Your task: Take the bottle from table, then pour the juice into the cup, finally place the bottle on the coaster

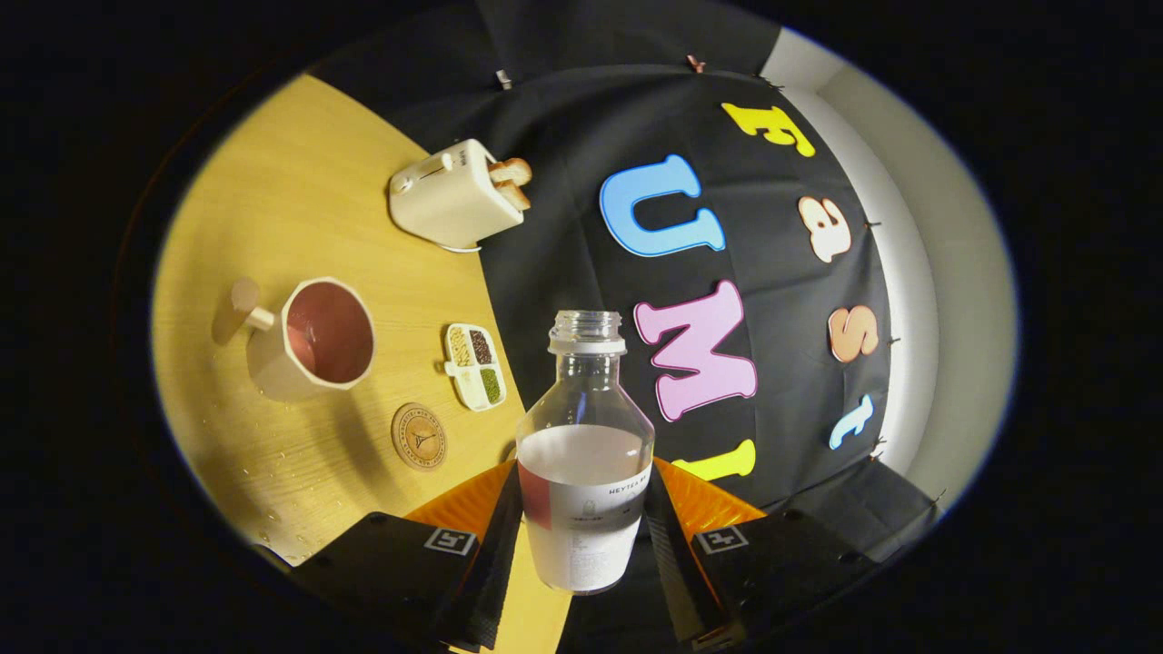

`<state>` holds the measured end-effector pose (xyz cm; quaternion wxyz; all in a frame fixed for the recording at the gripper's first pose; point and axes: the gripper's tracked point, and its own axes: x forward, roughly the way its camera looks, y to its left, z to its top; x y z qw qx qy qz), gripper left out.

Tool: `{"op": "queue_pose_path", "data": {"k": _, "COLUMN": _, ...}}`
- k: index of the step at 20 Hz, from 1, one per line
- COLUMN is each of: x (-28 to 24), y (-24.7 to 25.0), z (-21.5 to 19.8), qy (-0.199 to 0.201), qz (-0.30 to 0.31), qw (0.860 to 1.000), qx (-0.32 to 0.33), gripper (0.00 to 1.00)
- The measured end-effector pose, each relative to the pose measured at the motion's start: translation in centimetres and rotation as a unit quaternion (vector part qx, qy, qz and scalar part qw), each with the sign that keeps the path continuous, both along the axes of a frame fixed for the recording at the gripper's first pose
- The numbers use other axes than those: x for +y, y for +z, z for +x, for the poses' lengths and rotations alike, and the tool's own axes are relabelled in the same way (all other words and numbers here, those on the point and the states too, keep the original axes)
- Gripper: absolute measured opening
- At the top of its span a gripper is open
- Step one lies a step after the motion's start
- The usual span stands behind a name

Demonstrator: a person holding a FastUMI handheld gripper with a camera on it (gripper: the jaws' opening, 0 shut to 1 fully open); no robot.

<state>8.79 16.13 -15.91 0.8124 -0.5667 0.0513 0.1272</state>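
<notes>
A clear glass bottle (584, 454) with no cap and a white label stands between my fingers, roughly half full of pale liquid. My gripper (581, 536) is shut on the bottle's lower body, one finger on each side, and holds it above the wooden table (291, 209). The whole view is rolled, so the table runs off to one side. A cream cup (318, 338) with a pink inside and a handle stands on the table beyond the fingers. A round brown coaster (419, 437) lies between the cup and my fingers, bare.
A cream toaster (454, 194) with two slices of bread in it stands farther along the table near the cloth wall. A small white divided dish (475, 365) of grains lies beside the coaster. Water drops speckle the table near the cup.
</notes>
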Motion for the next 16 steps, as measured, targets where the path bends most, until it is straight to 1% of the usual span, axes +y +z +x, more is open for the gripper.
{"op": "queue_pose_path", "data": {"k": 2, "x": 0.5, "y": -1.0, "z": 0.0, "qy": 0.007, "qz": -0.017, "qw": 1.000, "qx": 0.009, "gripper": 0.72}}
{"op": "queue_pose_path", "data": {"k": 6, "x": 1.0, "y": -1.9, "z": 0.4, "qy": 0.016, "qz": -0.075, "qw": 0.997, "qx": 0.005, "gripper": 0.72}}
{"op": "queue_pose_path", "data": {"k": 9, "x": 1.2, "y": -2.6, "z": 0.3, "qy": 0.028, "qz": -0.099, "qw": 0.995, "qx": 0.006, "gripper": 0.72}}
{"op": "queue_pose_path", "data": {"k": 13, "x": 2.1, "y": -3.0, "z": 0.4, "qy": 0.056, "qz": -0.135, "qw": 0.989, "qx": -0.001, "gripper": 0.72}}
{"op": "queue_pose_path", "data": {"k": 16, "x": 2.4, "y": -3.6, "z": 0.3, "qy": 0.067, "qz": -0.148, "qw": 0.987, "qx": 0.001, "gripper": 0.72}}
